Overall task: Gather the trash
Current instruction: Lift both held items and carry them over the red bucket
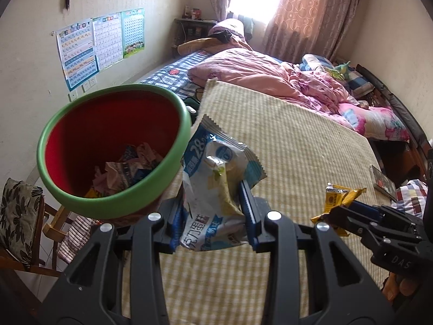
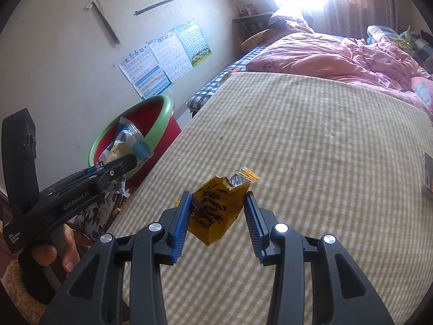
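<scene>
My left gripper [image 1: 212, 195] is shut on a crumpled white-and-blue snack wrapper [image 1: 216, 162], held up just right of a red bin with a green rim [image 1: 119, 205]. Several crumpled wrappers lie in the bin's bottom. In the right wrist view the left gripper [image 2: 130, 159] holds that wrapper [image 2: 130, 140] in front of the bin's rim [image 2: 162, 108]. My right gripper [image 2: 217, 195] is shut on a torn yellow wrapper [image 2: 216, 211] above the bed. From the left wrist view, the right gripper [image 1: 349, 205] and its yellow wrapper [image 1: 338, 193] are at the right.
A bed with a yellow checked cover [image 2: 297, 135] fills the middle, with a pink quilt [image 1: 257, 73] heaped at its far end. A wooden chair with a floral cushion [image 1: 19, 211] stands below the bin. A flat box [image 1: 384, 184] lies at the bed's right edge.
</scene>
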Demonstrator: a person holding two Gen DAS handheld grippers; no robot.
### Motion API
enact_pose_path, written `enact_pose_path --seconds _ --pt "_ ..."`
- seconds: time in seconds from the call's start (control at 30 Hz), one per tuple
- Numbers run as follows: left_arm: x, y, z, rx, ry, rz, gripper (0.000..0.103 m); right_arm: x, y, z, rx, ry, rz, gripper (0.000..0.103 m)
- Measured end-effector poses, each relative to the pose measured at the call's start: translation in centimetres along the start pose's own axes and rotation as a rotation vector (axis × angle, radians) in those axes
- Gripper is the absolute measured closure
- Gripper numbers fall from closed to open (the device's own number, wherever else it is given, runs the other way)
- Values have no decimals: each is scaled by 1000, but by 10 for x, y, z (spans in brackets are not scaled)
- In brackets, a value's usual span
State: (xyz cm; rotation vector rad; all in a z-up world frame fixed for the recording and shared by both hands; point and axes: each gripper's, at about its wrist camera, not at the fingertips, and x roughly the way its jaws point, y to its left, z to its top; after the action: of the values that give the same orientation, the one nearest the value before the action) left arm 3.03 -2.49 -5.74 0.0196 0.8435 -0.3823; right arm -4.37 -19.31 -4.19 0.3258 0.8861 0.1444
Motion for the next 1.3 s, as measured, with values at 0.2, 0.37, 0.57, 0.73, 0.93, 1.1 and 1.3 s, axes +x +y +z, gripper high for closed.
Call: enact_pose_path --seconds 0.2,0.37,0.57,0.73,0.93,1.1,1.3 --pt "-4 19 6 -12 -14 15 68 11 15 10 -15 -7 10 64" --pt "-4 36 10 -23 -17 23 68 23 26 13 -15 -2 14 63" --pt "-4 51 16 -25 -21 27 68 33 36 16 -13 1 16 63" --pt "-4 64 18 -30 -22 25 68 41 43 19 -11 7 15 63" --pt "-5 77 18 -38 -25 21 68 51 58 24 -16 8 7 63" --pt "-5 82 18 -30 -20 19 68 55 60 22 -1 7 2 63" --pt "-4 86 24 -15 -22 11 68 57 65 23 11 -6 -8 63"
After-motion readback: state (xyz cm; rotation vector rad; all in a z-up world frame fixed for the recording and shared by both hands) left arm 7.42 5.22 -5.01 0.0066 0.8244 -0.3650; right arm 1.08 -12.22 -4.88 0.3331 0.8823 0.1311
